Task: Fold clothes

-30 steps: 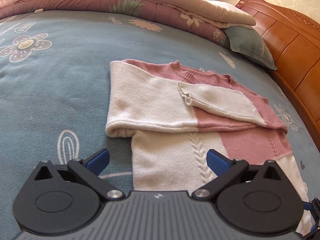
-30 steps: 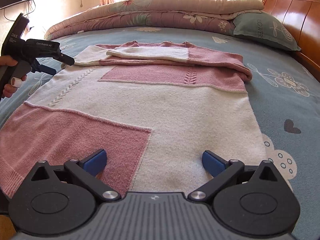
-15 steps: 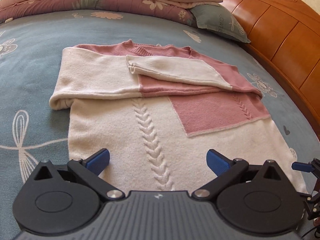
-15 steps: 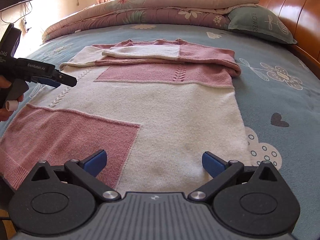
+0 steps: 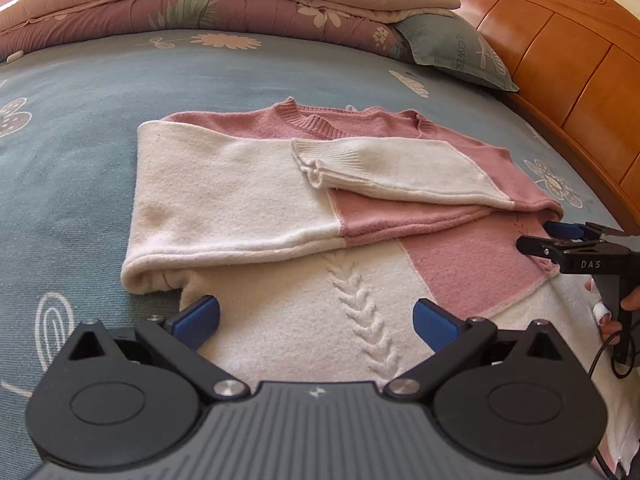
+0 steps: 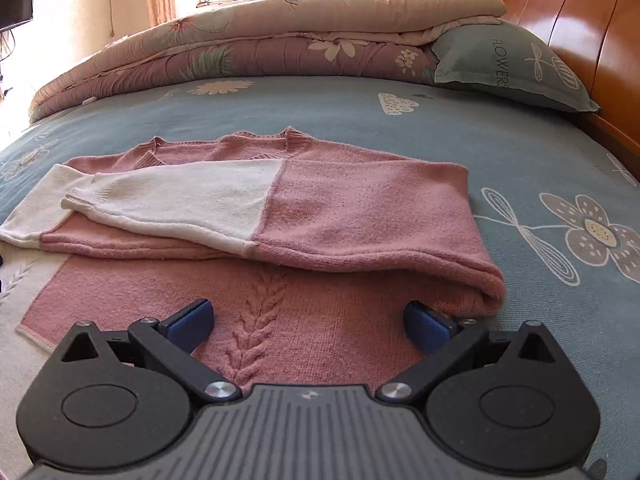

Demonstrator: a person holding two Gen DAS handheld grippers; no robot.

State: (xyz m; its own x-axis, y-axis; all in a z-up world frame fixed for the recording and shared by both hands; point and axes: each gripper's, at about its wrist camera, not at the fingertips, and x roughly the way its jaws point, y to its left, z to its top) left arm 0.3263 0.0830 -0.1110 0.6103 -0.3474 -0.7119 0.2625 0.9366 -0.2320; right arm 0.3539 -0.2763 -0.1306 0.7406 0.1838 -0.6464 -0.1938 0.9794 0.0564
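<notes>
A pink and cream knit sweater (image 5: 280, 208) lies flat on the blue bedspread, both sleeves folded across its chest; it also shows in the right wrist view (image 6: 340, 216). My left gripper (image 5: 316, 316) is open and empty, low over the cream body just below the folded left sleeve (image 5: 224, 200). My right gripper (image 6: 308, 320) is open and empty over the pink cable-knit panel, its right finger beside the folded pink sleeve end (image 6: 480, 280). The right gripper also shows in the left wrist view (image 5: 560, 240) at the sweater's right edge.
A rolled floral quilt (image 6: 280, 40) lies along the far side of the bed. A grey-green pillow (image 6: 512, 64) rests against the wooden headboard (image 6: 580, 20) at the right. The blue floral bedspread (image 5: 80, 120) surrounds the sweater.
Both grippers have moved up the sweater toward the folded sleeves. The right gripper went from the hem to the pink chest panel. Both stayed open.
</notes>
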